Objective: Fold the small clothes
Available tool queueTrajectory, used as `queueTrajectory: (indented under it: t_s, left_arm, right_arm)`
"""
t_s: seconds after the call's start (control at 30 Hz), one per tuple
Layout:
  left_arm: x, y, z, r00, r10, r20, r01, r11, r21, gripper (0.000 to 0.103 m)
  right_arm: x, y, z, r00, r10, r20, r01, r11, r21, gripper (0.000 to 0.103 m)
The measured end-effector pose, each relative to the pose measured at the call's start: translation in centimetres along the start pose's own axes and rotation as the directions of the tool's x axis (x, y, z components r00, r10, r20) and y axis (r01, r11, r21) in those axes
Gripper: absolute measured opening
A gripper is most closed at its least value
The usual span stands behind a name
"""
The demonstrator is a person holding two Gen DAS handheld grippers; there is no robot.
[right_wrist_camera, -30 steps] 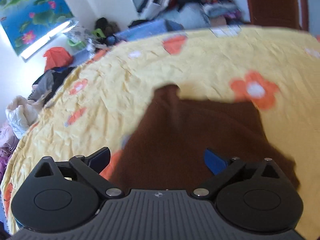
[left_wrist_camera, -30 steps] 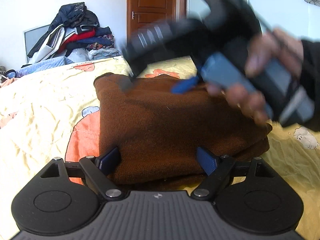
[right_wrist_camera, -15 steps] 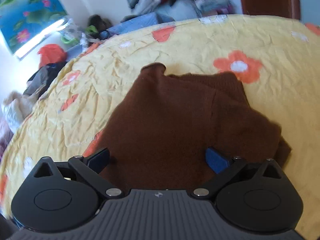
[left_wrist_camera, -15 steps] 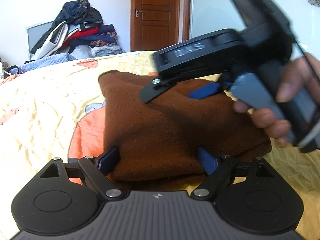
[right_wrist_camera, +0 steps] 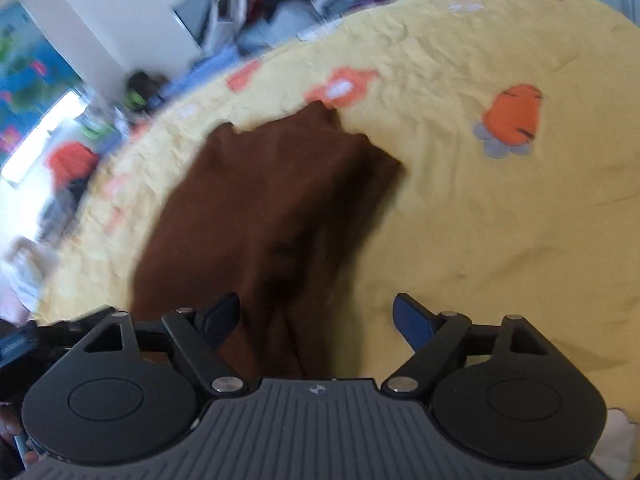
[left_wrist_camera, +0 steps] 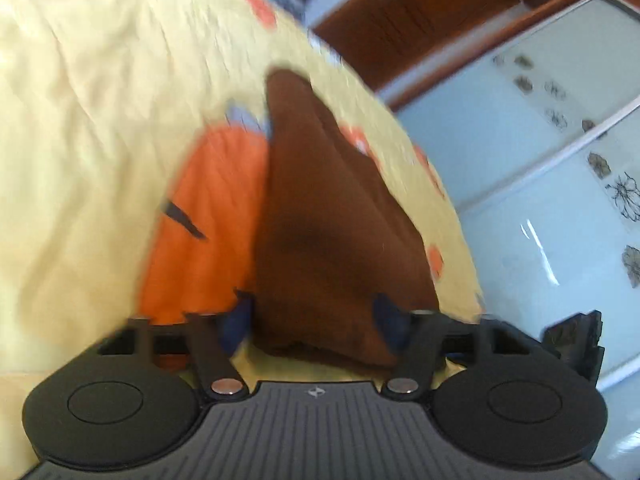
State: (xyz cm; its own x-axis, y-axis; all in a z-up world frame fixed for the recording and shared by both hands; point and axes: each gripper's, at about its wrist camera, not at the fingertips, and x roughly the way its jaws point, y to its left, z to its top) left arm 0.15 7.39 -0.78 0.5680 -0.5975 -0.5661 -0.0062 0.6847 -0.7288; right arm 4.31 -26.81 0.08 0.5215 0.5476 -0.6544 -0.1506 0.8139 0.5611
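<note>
Brown garment [left_wrist_camera: 320, 216] runs lengthwise straight ahead from between left gripper's [left_wrist_camera: 316, 322] spread jaws, nearer than right gripper's [right_wrist_camera: 316, 320] open jaws.

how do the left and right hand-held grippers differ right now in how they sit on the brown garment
The left hand-held gripper has the folded edge of the brown garment filling the whole gap between its blue fingers; the right hand-held gripper has cloth only at its left finger, with yellow bedsheet showing in the rest of its gap. The left view is steeply tilted; the right sits more level. Both have fingers spread wide, clamping nothing.
</note>
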Motion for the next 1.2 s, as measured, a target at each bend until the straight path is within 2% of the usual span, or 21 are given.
queueTrajectory:
  t_s: [0.03, 0.07, 0.1, 0.13, 0.27, 0.33, 0.4, 0.43, 0.47, 0.5, 0.53, 0.6, 0.67, 0.73, 0.77, 0.8, 0.83, 0.9, 0.93, 1.1, 1.2]
  left_arm:
    - [0.6, -0.1, 0.0, 1.000, 0.024, -0.011, -0.024, 1.000, 0.005, 0.023]
    - [0.9, -0.2, -0.1, 0.999, 0.034, -0.015, -0.034, 0.999, 0.007, 0.021]
    - [0.8, -0.3, -0.2, 0.999, 0.036, -0.012, -0.036, 0.999, 0.000, 0.018]
    - [0.6, -0.6, -0.4, 0.999, 0.046, -0.010, -0.046, 0.999, 0.003, 0.016]
    - [-1.1, -2.6, -1.8, 0.997, 0.074, 0.022, -0.076, 0.988, 0.131, 0.015]
    - [-0.7, -2.4, -2.4, 0.991, 0.130, 0.019, -0.132, 0.975, 0.179, 0.022]
    - [-1.5, -2.7, -3.3, 0.987, 0.144, 0.070, -0.156, 0.962, 0.223, 0.025]
    - [-2.1, -3.5, -3.9, 0.981, 0.162, 0.106, -0.185, 0.946, 0.265, 0.035]
    - [-2.7, -4.3, -4.5, 0.970, 0.193, 0.149, -0.231, 0.920, 0.315, 0.045]
    - [-3.2, -5.1, -5.4, 0.954, 0.225, 0.198, -0.284, 0.888, 0.362, 0.071]
    - [-3.7, -5.9, -6.4, 0.935, 0.244, 0.257, -0.333, 0.852, 0.404, 0.082]
    - [-4.2, -6.9, -8.5, 0.909, 0.260, 0.325, -0.396, 0.783, 0.480, 0.082]
    - [-3.5, -7.1, -9.7, 0.899, 0.300, 0.320, -0.431, 0.742, 0.513, 0.082]
    - [-2.3, -6.6, -10.2, 0.886, 0.356, 0.297, -0.461, 0.742, 0.486, 0.082]
    - [-1.6, -6.3, -10.3, 0.867, 0.393, 0.307, -0.497, 0.735, 0.462, 0.084]
    - [-1.5, -6.3, -11.0, 0.839, 0.408, 0.360, -0.540, 0.706, 0.458, 0.090]
    - [-1.1, -6.4, -11.1, 0.826, 0.436, 0.357, -0.562, 0.689, 0.458, 0.093]
    - [-1.1, -6.3, -11.0, 0.825, 0.440, 0.354, -0.563, 0.693, 0.450, 0.097]
    - [-1.3, -6.1, -10.8, 0.827, 0.442, 0.348, -0.561, 0.697, 0.447, 0.103]
    - [-1.2, -5.9, -10.9, 0.821, 0.453, 0.348, -0.570, 0.695, 0.438, 0.103]
    - [-1.0, -5.8, -10.9, 0.821, 0.452, 0.349, -0.569, 0.697, 0.437, 0.103]
  right_arm:
    - [0.5, 0.0, 0.0, 0.999, 0.035, -0.025, -0.034, 0.999, 0.017, 0.062]
    - [1.1, 0.1, 0.0, 0.997, 0.052, -0.048, -0.052, 0.999, 0.017, 0.050]
    - [1.6, 0.2, -0.2, 0.997, 0.052, -0.065, -0.052, 0.999, 0.001, 0.032]
    - [1.6, 0.5, -0.4, 0.997, 0.049, -0.065, -0.051, 0.998, -0.025, 0.030]
    - [0.1, 1.4, -1.0, 0.997, 0.044, -0.065, -0.051, 0.993, -0.111, 0.026]
    - [0.2, 1.0, -1.2, 0.997, 0.018, -0.071, -0.026, 0.992, -0.124, 0.024]
    - [-0.1, 0.6, -1.5, 0.999, 0.036, -0.041, -0.040, 0.994, -0.098, 0.031]
    - [-0.5, 0.6, -1.8, 0.999, 0.032, -0.027, -0.034, 0.995, -0.089, 0.041]
    - [-1.1, 1.0, -2.2, 1.000, 0.006, -0.002, -0.006, 0.995, -0.099, 0.049]
    - [-1.8, 1.5, -2.8, 0.999, -0.026, 0.031, 0.029, 0.992, -0.125, 0.070]
    - [-2.6, 2.0, -3.6, 0.996, -0.062, 0.070, 0.072, 0.985, -0.157, 0.090]
    - [-3.6, 2.9, -5.6, 0.983, -0.130, 0.128, 0.156, 0.962, -0.224, 0.099]
    - [-3.4, 3.3, -7.4, 0.968, -0.215, 0.130, 0.242, 0.935, -0.259, 0.100]
    - [-3.1, 3.8, -9.2, 0.948, -0.274, 0.163, 0.311, 0.908, -0.281, 0.103]
    - [-2.7, 4.2, -10.0, 0.937, -0.300, 0.180, 0.342, 0.892, -0.295, 0.103]
    - [-2.3, 4.8, -10.6, 0.921, -0.336, 0.198, 0.385, 0.867, -0.318, 0.103]
    - [-1.7, 5.4, -11.0, 0.903, -0.378, 0.205, 0.428, 0.837, -0.340, 0.103]
    - [-1.2, 5.9, -11.3, 0.888, -0.404, 0.222, 0.457, 0.832, -0.315, 0.103]
    - [-1.0, 6.0, -11.3, 0.877, -0.421, 0.231, 0.475, 0.831, -0.289, 0.103]
    - [0.2, 6.6, -11.9, 0.824, -0.467, 0.320, 0.540, 0.818, -0.198, 0.103]
    - [0.4, 6.6, -12.2, 0.819, -0.465, 0.336, 0.544, 0.817, -0.194, 0.103]
